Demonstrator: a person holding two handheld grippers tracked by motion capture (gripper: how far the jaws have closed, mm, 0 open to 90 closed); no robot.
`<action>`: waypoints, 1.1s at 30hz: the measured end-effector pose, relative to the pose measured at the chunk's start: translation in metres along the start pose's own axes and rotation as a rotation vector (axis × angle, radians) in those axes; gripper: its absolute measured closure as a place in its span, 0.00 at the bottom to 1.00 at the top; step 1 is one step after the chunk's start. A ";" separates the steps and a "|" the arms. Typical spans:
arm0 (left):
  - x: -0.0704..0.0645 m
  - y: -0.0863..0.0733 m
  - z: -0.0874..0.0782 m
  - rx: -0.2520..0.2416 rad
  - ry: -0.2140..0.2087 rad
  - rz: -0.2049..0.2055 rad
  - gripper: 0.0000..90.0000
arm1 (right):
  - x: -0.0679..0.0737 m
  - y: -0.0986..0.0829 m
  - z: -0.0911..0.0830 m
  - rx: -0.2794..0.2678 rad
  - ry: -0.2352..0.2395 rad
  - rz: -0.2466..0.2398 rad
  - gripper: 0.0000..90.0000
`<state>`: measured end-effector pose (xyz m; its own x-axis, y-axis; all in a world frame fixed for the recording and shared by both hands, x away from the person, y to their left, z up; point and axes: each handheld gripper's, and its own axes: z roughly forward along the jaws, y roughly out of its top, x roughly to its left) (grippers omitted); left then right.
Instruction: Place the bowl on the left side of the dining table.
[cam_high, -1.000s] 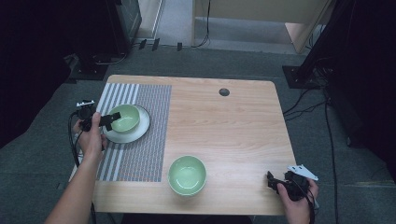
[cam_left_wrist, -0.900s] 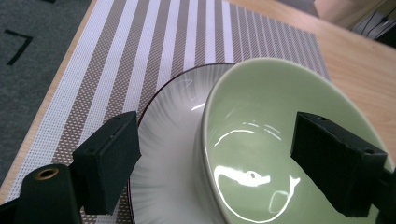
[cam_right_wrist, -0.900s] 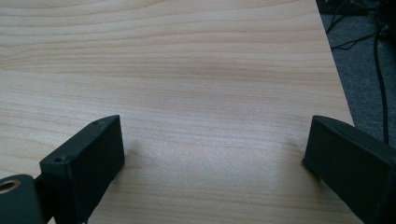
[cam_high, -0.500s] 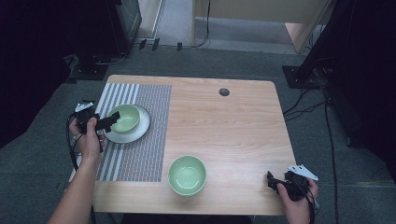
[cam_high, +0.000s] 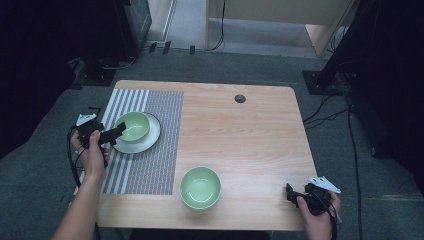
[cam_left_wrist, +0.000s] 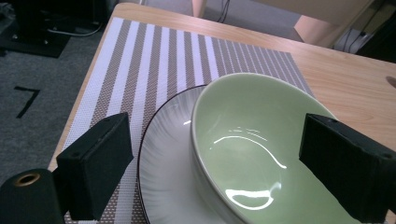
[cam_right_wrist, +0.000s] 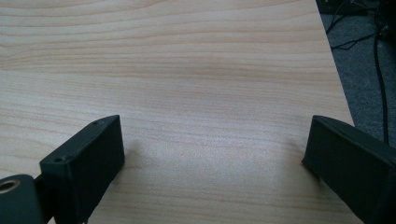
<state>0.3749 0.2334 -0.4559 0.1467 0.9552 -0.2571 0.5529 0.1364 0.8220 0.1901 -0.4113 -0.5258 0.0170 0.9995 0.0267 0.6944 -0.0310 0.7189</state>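
A pale green bowl (cam_high: 132, 126) (cam_left_wrist: 252, 149) sits on a white plate (cam_high: 146, 142) (cam_left_wrist: 163, 182) on the left part of a striped placemat (cam_high: 150, 165). My left gripper (cam_high: 116, 134) (cam_left_wrist: 224, 170) hovers at the bowl's left rim, open, its jaws spread wider than the near part of the bowl and holding nothing. A second green bowl (cam_high: 200, 187), empty, stands near the table's front edge. My right gripper (cam_high: 291, 194) (cam_right_wrist: 215, 172) rests open at the front right corner, with bare wood between its jaws.
The wooden table (cam_high: 250, 145) has a small dark round spot (cam_high: 240, 98) near its far edge. The placemat (cam_left_wrist: 154, 60) covers the table's left third. Cables and dark stands lie on the grey floor around the table.
My left gripper has drawn back slightly to the left, away from the bowl on the plate. The bowl, the plate and the right gripper have stayed put.
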 end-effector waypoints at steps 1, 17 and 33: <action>-0.001 -0.001 -0.001 -0.006 -0.002 0.007 0.10 | 0.000 0.000 0.000 0.000 0.000 0.000 0.05; -0.002 -0.017 -0.018 -0.063 -0.016 0.032 0.10 | 0.000 0.000 0.000 0.000 0.000 0.000 0.05; -0.002 -0.037 -0.031 -0.069 -0.024 0.043 0.10 | 0.000 0.000 0.000 0.000 0.000 0.000 0.05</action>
<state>0.3287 0.2348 -0.4696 0.1892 0.9540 -0.2325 0.4878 0.1142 0.8655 0.1900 -0.4112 -0.5258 0.0172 0.9995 0.0271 0.6943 -0.0315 0.7190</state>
